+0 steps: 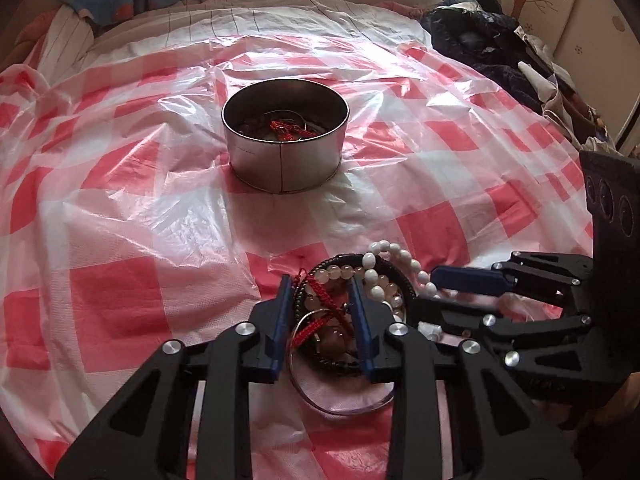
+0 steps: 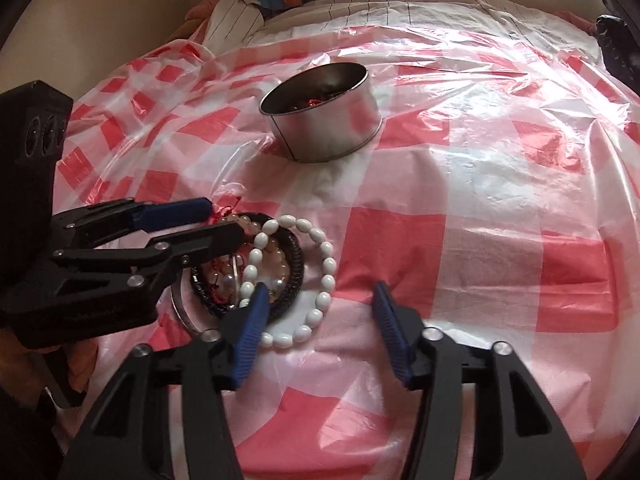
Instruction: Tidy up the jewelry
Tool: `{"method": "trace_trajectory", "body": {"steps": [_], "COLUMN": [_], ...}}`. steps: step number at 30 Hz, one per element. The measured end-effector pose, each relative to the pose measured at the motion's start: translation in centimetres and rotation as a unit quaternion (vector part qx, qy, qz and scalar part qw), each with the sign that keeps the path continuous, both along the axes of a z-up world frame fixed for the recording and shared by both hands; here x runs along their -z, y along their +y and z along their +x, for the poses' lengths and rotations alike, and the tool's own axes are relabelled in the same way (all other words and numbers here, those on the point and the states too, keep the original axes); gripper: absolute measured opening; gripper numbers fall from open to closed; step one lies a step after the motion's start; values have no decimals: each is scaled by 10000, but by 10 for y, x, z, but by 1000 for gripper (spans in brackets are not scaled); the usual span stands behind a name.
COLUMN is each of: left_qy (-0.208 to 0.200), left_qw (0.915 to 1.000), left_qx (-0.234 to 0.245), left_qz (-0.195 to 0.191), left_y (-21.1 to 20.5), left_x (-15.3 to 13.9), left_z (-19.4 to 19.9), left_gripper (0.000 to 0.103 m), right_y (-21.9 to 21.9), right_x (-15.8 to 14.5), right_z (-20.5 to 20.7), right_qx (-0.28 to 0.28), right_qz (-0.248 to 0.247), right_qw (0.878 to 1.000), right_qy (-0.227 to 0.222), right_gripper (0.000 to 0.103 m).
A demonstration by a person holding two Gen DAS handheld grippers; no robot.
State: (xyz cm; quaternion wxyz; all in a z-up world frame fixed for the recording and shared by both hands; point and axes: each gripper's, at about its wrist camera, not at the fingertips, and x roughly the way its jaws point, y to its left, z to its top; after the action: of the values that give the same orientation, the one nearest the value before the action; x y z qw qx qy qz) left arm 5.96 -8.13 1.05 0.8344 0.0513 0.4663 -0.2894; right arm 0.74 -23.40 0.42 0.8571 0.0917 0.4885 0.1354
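The round metal tin [image 1: 285,148] is sitting well beyond the tangled pile of bracelets [image 1: 352,304] lying on the checked plastic sheet [image 1: 120,240]. The left gripper [image 1: 322,292] is straddling the red cord [image 1: 320,312] with narrowed jaws, possibly snagging neighbours; the right gripper [image 2: 318,300] is standing open around the white bead bracelet [image 2: 320,276]. No writing is showing.

Both wrist views look steeply down, close (sharing the jewelry pile [image 1: 352,300]).

Soft daylight, plastic glare, fisheye-curved dark edges.
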Motion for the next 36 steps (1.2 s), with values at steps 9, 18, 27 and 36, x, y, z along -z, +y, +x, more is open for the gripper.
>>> {"method": "trace_trajectory", "body": {"steps": [9, 18, 27, 36], "left_qy": [178, 370, 361, 315], "left_qw": [9954, 9812, 9785, 9820], "left_qx": [-280, -537, -651, -736], "left_qz": [-904, -1816, -1924, -1711], "left_y": [31, 61, 71, 71], "left_x": [-25, -40, -46, -43], "left_z": [10, 17, 17, 17], "left_gripper": [2, 2, 2, 2], "right_y": [-17, -22, -20, -5], "right_x": [-12, -17, -13, 1], "right_z": [-2, -2, 0, 2], "right_qx": [400, 522, 621, 137], "right_qz": [10, -152, -407, -438], "right_qw": [9988, 9979, 9968, 9989], "right_qy": [-269, -361, -308, -32], "right_gripper": [7, 7, 50, 8]}}
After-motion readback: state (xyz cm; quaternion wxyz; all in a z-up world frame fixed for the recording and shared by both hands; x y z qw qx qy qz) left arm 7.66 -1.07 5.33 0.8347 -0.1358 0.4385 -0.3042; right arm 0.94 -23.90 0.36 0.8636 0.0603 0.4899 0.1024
